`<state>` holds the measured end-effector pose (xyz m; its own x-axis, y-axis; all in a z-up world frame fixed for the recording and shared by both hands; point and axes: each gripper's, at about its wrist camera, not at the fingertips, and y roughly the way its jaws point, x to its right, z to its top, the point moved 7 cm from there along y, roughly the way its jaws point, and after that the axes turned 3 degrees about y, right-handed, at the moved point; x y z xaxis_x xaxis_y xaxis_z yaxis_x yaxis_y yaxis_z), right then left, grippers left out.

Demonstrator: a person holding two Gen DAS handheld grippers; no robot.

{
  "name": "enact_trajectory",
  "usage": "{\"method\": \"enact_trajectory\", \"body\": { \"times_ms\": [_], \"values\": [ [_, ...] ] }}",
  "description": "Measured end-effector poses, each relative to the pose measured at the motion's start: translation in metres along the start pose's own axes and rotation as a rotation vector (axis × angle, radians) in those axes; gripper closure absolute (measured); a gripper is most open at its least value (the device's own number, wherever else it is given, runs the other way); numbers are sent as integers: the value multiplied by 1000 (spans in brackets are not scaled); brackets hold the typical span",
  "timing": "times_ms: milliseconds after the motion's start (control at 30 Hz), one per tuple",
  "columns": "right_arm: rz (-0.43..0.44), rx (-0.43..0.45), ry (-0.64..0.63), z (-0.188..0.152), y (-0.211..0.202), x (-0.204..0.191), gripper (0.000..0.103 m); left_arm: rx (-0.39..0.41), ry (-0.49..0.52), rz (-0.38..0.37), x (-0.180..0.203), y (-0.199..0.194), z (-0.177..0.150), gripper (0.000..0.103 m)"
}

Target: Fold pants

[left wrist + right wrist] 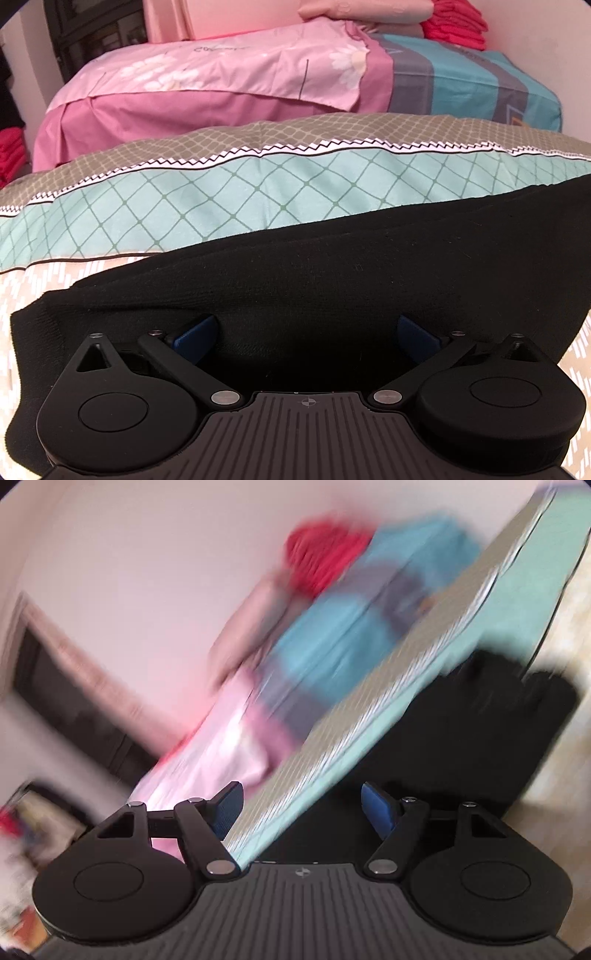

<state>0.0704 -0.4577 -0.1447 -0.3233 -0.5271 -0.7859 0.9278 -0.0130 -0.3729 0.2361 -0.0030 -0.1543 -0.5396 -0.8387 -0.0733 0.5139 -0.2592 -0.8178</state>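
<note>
pants (332,266): black, lying in flat layers on the patterned sheet (184,195), directly under and ahead of the left gripper (306,332). several stacked edges are showing along the far side, so i am judging the fold as already partly built up.

left gripper: jaws spread wide, blue pads (195,332) sitting just over the cloth, pinching nothing. whether they are touching the fabric is not readable.

right gripper (303,808): jaws also spread, nothing between them. its view is tilted and blurring hard, so it is likely swinging; the pants (461,738) are lying ahead and to its right, apart from the pads.

step in hand, as judged: between grasps, setting up the next fold. next move is calling for both grippers closing on a near edge of the stack, catching all layers together.

beyond the sheet: pink bedding (221,74), red stack (458,22) far right.
</note>
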Motion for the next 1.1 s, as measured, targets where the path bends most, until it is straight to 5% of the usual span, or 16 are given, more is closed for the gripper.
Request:
{"method": "enact_trajectory", "body": {
  "times_ms": [33,100,167,267,367,400,800,1033,1100],
  "values": [
    [-6,-26,3,-5,2,6,33,-9,-1,7,0,0,0,0],
    [-38,11,3,1,-1,20,72,-25,-3,18,0,0,1,0],
    [-88,71,96,17,-14,45,81,-40,-7,26,0,1,2,0],
    [-200,194,123,29,-30,50,68,-49,-13,38,1,1,2,0],
    [-247,200,28,13,-44,30,31,-52,-18,50,1,0,1,0],
    [-259,202,-20,9,-46,22,26,-54,-20,52,1,0,1,0],
    [-258,63,-168,-35,-76,1,25,-82,-24,77,4,1,4,0],
    [-76,-62,-220,-68,-48,-43,28,-94,-36,82,3,0,4,0],
    [-112,-67,-179,-63,-44,-35,30,-123,-67,79,2,-4,6,0]
  ]
}}
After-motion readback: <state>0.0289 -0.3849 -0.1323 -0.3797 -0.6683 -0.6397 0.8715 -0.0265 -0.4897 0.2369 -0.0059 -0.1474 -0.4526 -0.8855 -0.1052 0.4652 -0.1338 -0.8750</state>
